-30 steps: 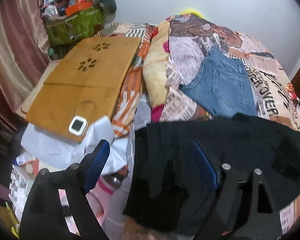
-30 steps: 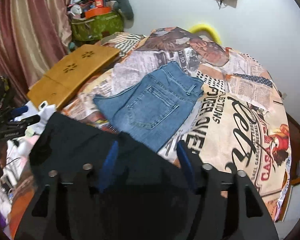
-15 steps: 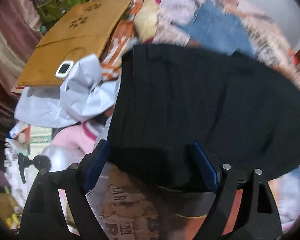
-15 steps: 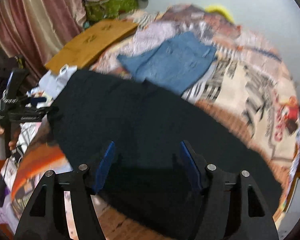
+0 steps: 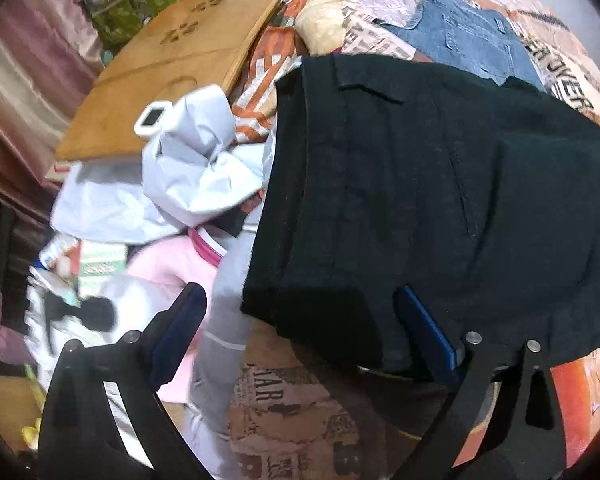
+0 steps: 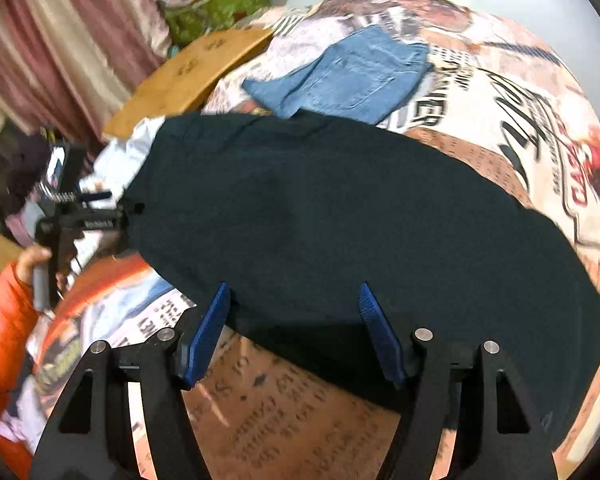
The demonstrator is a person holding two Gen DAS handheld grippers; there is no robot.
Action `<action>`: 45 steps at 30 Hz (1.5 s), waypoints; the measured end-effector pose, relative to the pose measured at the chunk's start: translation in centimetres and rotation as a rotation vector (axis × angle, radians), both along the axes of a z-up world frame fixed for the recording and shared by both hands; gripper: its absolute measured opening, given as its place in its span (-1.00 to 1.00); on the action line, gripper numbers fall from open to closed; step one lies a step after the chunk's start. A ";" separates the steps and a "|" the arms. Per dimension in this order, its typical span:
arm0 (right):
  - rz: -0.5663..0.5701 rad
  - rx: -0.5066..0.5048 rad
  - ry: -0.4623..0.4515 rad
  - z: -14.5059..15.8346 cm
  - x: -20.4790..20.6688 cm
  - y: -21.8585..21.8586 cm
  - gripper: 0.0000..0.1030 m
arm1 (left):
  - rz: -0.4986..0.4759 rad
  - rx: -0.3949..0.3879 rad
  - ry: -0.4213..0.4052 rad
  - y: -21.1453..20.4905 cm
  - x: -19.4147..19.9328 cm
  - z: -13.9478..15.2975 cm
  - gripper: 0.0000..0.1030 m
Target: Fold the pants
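The left wrist view shows the left tool with its jaws opening over the near corner of the black pants, one blue pad free beside the cloth and the other at its folded edge, so I judge it is letting go because the pants already lie spread on the bed, near the blue jeans. In the right wrist view the right tool holds its jaws apart over the near edge of the pants without pinching, probably ready for the next fold.
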State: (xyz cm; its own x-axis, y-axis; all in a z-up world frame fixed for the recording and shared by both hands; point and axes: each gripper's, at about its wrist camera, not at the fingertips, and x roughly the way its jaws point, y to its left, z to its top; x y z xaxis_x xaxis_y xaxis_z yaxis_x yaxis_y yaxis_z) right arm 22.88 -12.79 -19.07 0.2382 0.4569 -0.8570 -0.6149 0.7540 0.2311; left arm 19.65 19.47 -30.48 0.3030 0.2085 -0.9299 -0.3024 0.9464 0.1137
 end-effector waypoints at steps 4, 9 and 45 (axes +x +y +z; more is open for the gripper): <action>-0.136 0.067 -0.027 1.5 0.4 -4.2 0.23 | -0.050 0.019 -0.068 -1.4 1.0 3.7 0.89; -0.330 0.124 -0.076 3.4 0.4 -11.7 0.23 | -0.130 -0.060 -0.170 -4.9 3.0 7.5 0.89; -0.863 0.420 0.155 -6.3 -2.3 -29.3 0.11 | -0.623 -0.103 -0.078 -31.4 12.6 5.9 0.90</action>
